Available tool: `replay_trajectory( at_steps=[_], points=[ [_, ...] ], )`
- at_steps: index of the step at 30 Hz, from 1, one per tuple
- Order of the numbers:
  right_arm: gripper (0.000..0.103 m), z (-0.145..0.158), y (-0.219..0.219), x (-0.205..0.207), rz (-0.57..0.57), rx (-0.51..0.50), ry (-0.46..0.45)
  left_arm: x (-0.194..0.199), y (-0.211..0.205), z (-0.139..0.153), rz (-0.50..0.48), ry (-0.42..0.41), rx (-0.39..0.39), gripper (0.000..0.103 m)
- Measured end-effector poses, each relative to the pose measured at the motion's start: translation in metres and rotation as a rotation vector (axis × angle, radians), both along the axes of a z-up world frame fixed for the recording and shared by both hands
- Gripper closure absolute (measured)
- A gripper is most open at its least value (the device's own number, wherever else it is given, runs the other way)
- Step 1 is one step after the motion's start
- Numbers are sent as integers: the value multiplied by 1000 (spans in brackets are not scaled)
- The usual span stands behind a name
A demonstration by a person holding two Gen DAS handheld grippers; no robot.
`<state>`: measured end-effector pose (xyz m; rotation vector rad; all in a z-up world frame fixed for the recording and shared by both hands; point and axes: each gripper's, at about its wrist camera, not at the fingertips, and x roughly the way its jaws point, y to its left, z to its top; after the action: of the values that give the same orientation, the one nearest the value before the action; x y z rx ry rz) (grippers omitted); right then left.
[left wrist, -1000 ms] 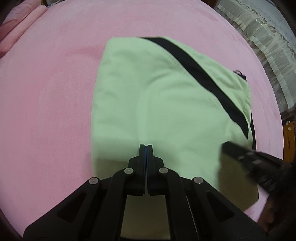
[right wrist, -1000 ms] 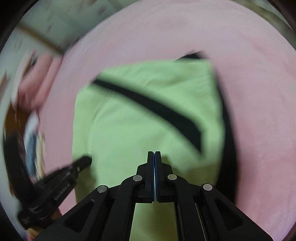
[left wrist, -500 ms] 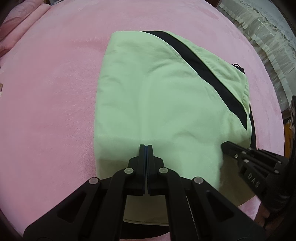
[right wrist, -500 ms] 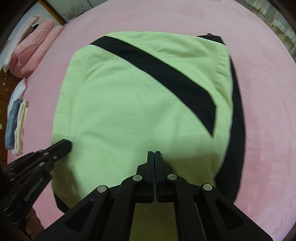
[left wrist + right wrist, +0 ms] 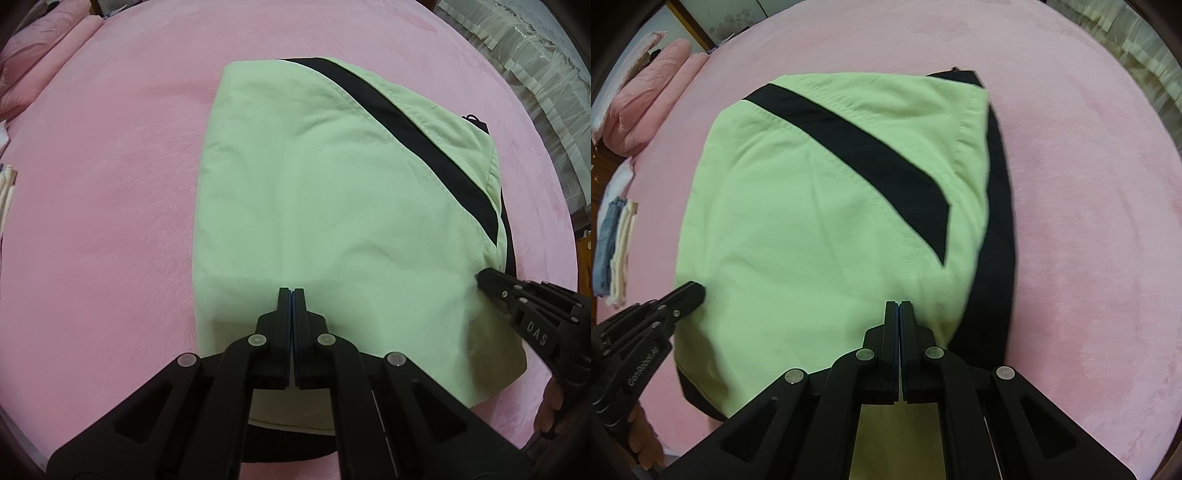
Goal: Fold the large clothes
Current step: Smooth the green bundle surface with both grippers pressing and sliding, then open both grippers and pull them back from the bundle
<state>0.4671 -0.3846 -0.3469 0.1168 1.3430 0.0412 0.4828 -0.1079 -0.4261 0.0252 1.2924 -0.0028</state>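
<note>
Left gripper (image 5: 291, 291): jaws together, pads meeting with nothing between them. It hangs over the near edge of the folded garment (image 5: 332, 206), pointing steeply down; whether the tips rest on the cloth cannot be told from this angle.

Right gripper (image 5: 898, 304): jaws likewise pressed together and empty, poised above the garment's near right part, close to where the black side panel (image 5: 993, 258) runs along the right edge. Contact with the fabric is possibly light, but the view does not settle it.

Each gripper shows in the other's camera: the right one enters the left view at the garment's near right corner, the left one enters the right view at the near left edge.

The garment, pale green with a black diagonal stripe (image 5: 406, 129), lies folded into a compact block on the pink bedspread (image 5: 103, 184). A pink rolled quilt (image 5: 646, 99) lies far left, with a small stack of folded clothes (image 5: 613, 251) at the left edge.
</note>
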Motion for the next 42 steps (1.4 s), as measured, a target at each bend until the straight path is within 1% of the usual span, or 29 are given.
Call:
replay_trajectory(
  at_steps=[3, 5, 7, 9, 10, 14, 16, 17, 20, 23, 24, 25, 26, 27, 28, 29, 30, 31, 32, 33, 35, 37, 40, 42],
  points=[
    [102, 12, -28, -17, -26, 21, -1, -3, -9, 3, -2, -2, 0, 103],
    [102, 19, -43, -27, -34, 26, -9, -8, -7, 6, 1, 7, 0, 103],
    [102, 25, -52, -37, -27, 3, -18, -18, -9, 10, 5, 15, 7, 103],
    [102, 31, -63, -50, -51, -76, -12, -30, -9, 14, 4, 27, 22, 103],
    [102, 33, -69, -56, -61, -81, -8, -39, -10, 16, 2, 42, 35, 103],
    [100, 44, -88, -89, -129, -3, 48, -74, -12, 23, 2, 81, 72, 103],
    [100, 51, -90, -107, -141, 29, 68, -89, -17, 24, 4, 129, 81, 103],
    [100, 56, -89, -117, -143, 41, 76, -98, -18, 25, 14, 154, 78, 103],
    [99, 69, -81, -138, -147, 73, 99, -120, -19, 32, 58, 190, 33, 103],
    [93, 80, -69, -148, -160, 111, 97, -136, -19, 42, 81, 212, 12, 103],
    [88, 84, -63, -149, -158, 114, 90, -140, -19, 45, 90, 212, 16, 100],
    [80, 88, -59, -152, -154, 115, 80, -144, -19, 48, 95, 210, 19, 98],
    [75, 94, -54, -155, -145, 113, 64, -147, -20, 53, 100, 202, 18, 95],
    [66, 93, -45, -152, -137, 112, 55, -145, -25, 59, 103, 194, 15, 91],
    [58, 97, -40, -152, -128, 110, 44, -147, -28, 62, 107, 185, 12, 89],
    [54, 101, -35, -152, -116, 104, 37, -147, -27, 65, 108, 177, 8, 83],
    [46, 105, -30, -152, -105, 97, 30, -143, -25, 67, 108, 172, 5, 70],
    [38, 107, -26, -151, -98, 89, 27, -141, -26, 72, 116, 164, 6, 60],
    [35, 109, -20, -148, -89, 80, 21, -139, -27, 77, 127, 148, 8, 45],
    [31, 112, -16, -146, -82, 73, 10, -133, -28, 81, 131, 129, 5, 40],
    [28, 120, -12, -146, -67, 69, -7, -122, -20, 85, 113, 105, -2, 39],
    [20, 125, -9, -145, -58, 64, -11, -118, -16, 94, 80, 94, 4, 38],
    [20, 131, -3, -139, -45, 70, -19, -113, -17, 103, 55, 67, 23, 36],
    [20, 133, 3, -134, -35, 62, -32, -111, -20, 106, 51, 63, 38, 35]
  ],
)
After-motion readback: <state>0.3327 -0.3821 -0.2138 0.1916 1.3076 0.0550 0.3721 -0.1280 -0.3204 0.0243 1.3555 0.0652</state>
